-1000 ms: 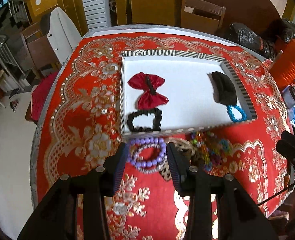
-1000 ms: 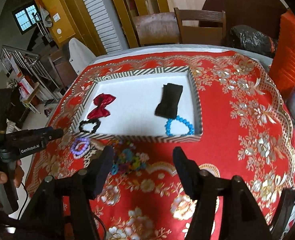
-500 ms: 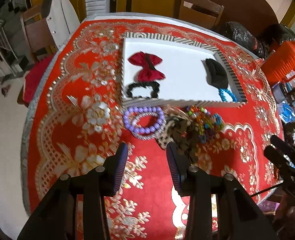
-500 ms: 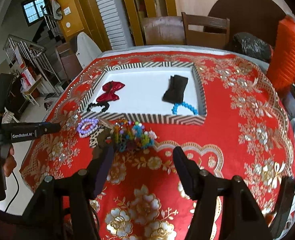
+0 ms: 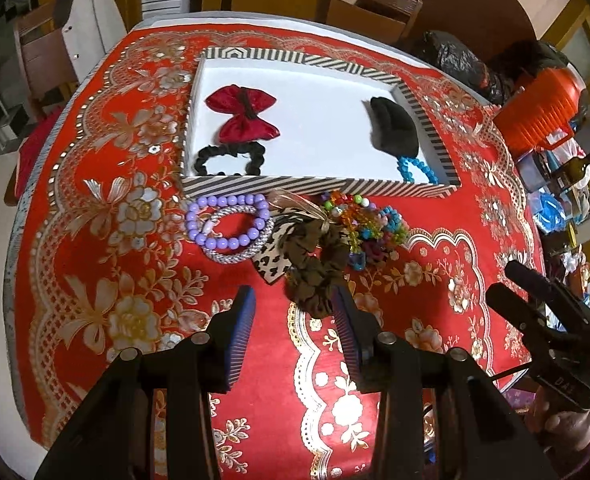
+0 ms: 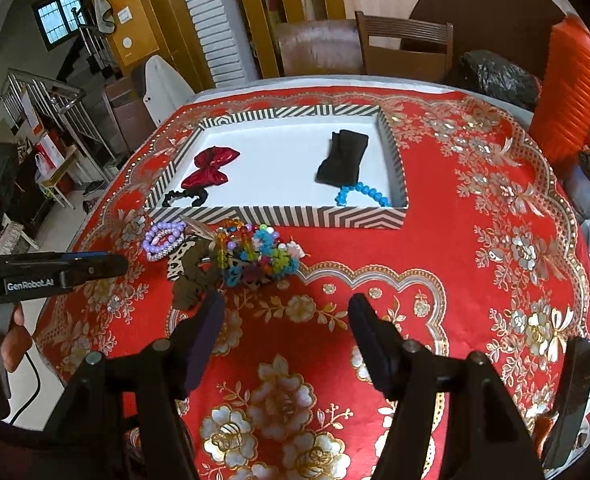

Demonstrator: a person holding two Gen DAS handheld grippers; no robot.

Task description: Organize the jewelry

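A striped tray (image 5: 319, 190) holds a red bow (image 5: 243, 114), a black scrunchie (image 5: 231, 158), a black cloth piece (image 5: 393, 128) and a blue bead bracelet (image 5: 415, 168). In front of it lie a purple bead bracelet (image 5: 227, 220), a leopard-print bow (image 5: 273, 260), a brown scrunchie (image 5: 315, 272) and a heap of colourful beads (image 5: 367, 220). My left gripper (image 5: 293, 304) is open just short of the brown scrunchie, gripping nothing. My right gripper (image 6: 287, 304) hangs over bare cloth before the bead heap (image 6: 255, 252); its jaws are opening with nothing between them.
A red and gold floral cloth (image 6: 375, 264) covers the round table. An orange crate (image 6: 575, 92) and a black bag (image 6: 495, 76) sit at the far right edge, with wooden chairs (image 6: 407, 48) behind. A hand (image 6: 15, 336) holds the left gripper at the left.
Both grippers drew back from the tray toward the table's near edge. The left fingers, earlier flanking the purple bracelet, now sit near the brown scrunchie. The right jaws spread slightly wider.
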